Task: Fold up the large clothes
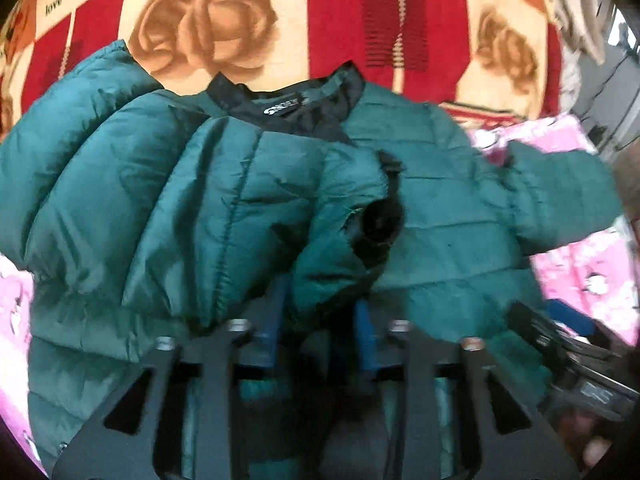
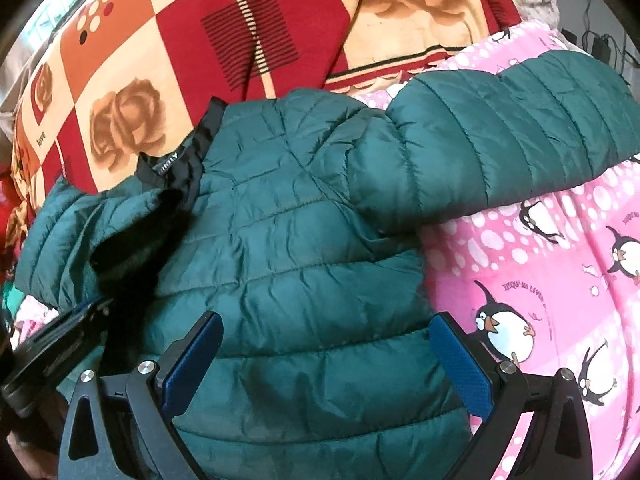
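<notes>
**Two grippers over a green jacket**

Both hover above the jacket (image 2: 304, 240) (on the pink blanket (image 2: 560, 320)). Right gripper (image 2: 326, 364) fingers spread wide, empty. Left gripper (image 1: 320, 320) fingers parted around a sleeve (image 1: 340, 252), not pinching.

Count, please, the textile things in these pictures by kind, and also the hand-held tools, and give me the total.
Green puffer jacket: 1
Blankets: 2 (pink penguin blanket, red and cream rose blanket)
Tools: 2 (left tool, right tool)
Total: 5
</notes>
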Tool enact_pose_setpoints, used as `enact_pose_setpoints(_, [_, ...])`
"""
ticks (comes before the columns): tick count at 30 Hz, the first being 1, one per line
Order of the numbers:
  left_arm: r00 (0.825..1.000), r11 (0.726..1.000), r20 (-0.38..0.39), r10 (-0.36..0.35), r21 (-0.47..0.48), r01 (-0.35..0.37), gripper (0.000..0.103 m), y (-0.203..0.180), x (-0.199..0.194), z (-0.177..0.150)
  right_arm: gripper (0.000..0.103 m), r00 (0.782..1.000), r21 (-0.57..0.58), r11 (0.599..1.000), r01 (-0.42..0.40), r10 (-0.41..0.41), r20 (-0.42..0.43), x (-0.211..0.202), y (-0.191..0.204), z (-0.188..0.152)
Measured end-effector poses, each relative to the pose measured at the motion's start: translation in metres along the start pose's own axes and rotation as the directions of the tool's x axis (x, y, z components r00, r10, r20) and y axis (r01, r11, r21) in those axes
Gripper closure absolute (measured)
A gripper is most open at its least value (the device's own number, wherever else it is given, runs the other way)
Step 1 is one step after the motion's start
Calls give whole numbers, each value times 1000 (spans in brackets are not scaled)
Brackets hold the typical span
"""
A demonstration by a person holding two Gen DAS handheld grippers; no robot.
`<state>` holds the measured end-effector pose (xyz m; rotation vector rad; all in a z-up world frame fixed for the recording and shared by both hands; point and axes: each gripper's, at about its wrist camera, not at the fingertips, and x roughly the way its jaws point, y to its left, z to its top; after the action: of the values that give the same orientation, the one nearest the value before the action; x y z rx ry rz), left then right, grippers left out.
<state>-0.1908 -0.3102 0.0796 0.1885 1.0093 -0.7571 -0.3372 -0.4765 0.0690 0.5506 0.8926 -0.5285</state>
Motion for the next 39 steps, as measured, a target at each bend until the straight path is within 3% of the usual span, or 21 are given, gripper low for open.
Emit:
enact_pose_setpoints(3, [998,999,46,-52,-14,52,37,4,-26,-2,0,1000,1,1000,-22,22,9,-3,7,3])
enact_pose_setpoints(6, [994,999,99,-49,14,48,36,11,-53,-1,0,999,-13,999,-41,41,10,-1,21,7])
enact_pose_setpoints(11, [986,1000,167,24,4,-25,36,49,-85,-4,0,996,-56,994,-89,89,-6,10,51,14])
enact_pose_setpoints(16, [968,988,207,140,-90,-123,36,104,-106,-8,1,988,-89,984,-151,150,-24,35,82,23])
enact_pose_setpoints(18, [965,981,206,165,-138,-139,36,125,-109,-10,16,982,-104,978,-183,178,-54,53,94,26])
enact_pose_setpoints(20, [964,970,195,183,-197,-144,36,147,-111,-13,52,978,-125,972,-201,191,-86,68,102,26])
enact_pose_setpoints(22, [965,961,187,184,-240,-137,36,162,-111,-15,63,979,-169,964,-203,197,-50,66,108,27])
enact_pose_setpoints(23, [965,959,186,187,-249,-138,36,165,-112,-16,74,981,-197,961,-194,193,-28,61,110,28])
enact_pose_setpoints(24, [963,956,187,193,-256,-142,36,169,-112,-16,78,985,-239,957,-167,174,5,54,112,31])
enact_pose_setpoints(28, [961,949,185,204,-280,-147,36,178,-108,-15,84,990,-317,948,-36,76,115,36,103,43])
enact_pose_setpoints(31, [966,945,177,189,-301,-130,36,180,-101,-15,84,985,-303,951,64,-12,171,33,83,56])
enact_pose_setpoints(35, [970,951,151,192,-271,-146,36,170,-87,-13,90,969,-283,940,191,-135,207,51,65,70])
enact_pose_setpoints(39, [974,956,120,194,-246,-160,36,158,-73,-9,94,964,-280,927,250,-211,162,81,53,74])
